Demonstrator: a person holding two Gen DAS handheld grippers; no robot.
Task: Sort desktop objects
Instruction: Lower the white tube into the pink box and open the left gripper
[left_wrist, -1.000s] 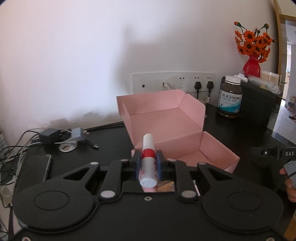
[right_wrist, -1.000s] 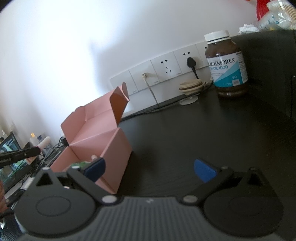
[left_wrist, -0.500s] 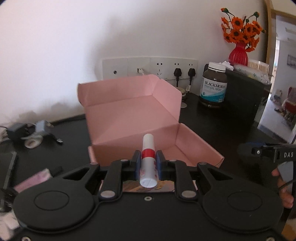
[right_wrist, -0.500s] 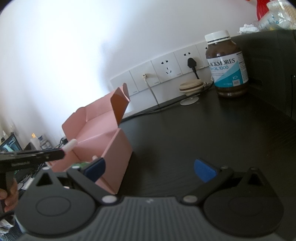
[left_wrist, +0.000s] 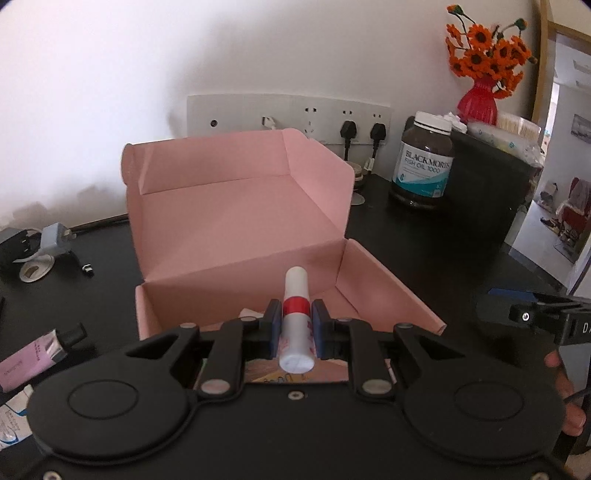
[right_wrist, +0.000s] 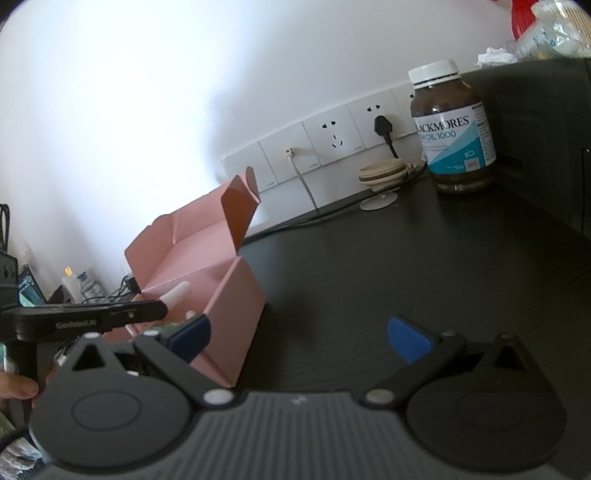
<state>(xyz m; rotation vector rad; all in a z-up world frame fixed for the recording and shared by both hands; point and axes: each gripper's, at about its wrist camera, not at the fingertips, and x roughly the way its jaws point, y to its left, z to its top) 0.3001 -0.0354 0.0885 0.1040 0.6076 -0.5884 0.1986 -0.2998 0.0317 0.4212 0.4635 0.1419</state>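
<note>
My left gripper is shut on a white tube with a red band, holding it level over the near edge of the open pink box. The right wrist view shows the same tube poking over the pink box, with the left gripper's finger beside it. Some items lie on the box floor, mostly hidden. My right gripper stands open with nothing between its blue pads, above the dark desk right of the box. In the left wrist view the right gripper shows at the right edge.
A brown fish-oil bottle stands at the back right by a black cabinet with a red vase of orange flowers. Wall sockets with plugs line the back. A pink tube, chargers and cables lie left.
My left gripper has carried the white tube to the right and forward, up to the pink box's near edge. The right gripper has stayed where it was, open.
</note>
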